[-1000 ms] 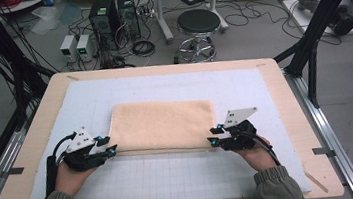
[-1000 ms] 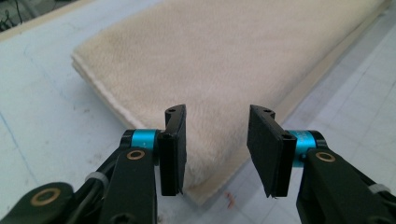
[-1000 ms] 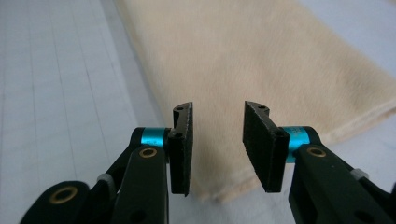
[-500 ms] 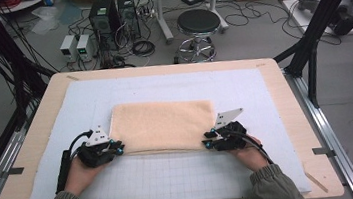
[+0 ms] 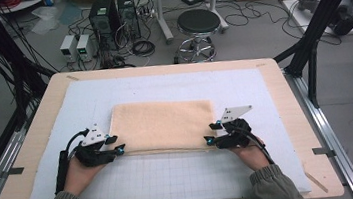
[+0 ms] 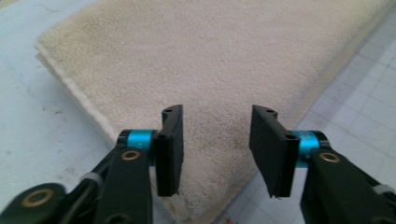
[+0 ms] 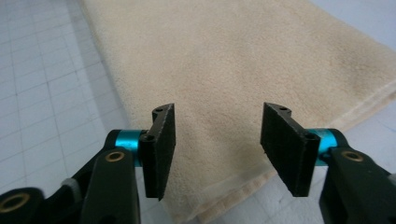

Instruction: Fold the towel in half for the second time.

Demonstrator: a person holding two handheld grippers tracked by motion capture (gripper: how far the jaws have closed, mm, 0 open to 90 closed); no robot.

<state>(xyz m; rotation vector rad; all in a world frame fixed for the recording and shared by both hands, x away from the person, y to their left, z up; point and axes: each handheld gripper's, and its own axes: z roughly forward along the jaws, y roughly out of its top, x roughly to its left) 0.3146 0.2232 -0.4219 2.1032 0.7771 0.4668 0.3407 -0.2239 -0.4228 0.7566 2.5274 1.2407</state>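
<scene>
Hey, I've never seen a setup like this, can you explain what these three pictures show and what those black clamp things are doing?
A person at a table holds a two-jaw tool in each hand. The high view looks down from above: the left hand-held gripper and right hand-held gripper sit at the near corners of a folded beige towel lying on a white grid mat. The other two pictures come from cameras riding on each tool, looking along its black jaws. In both, the jaws have just been opening and stand apart above the towel, pressing on nothing, so nothing is held.
</scene>
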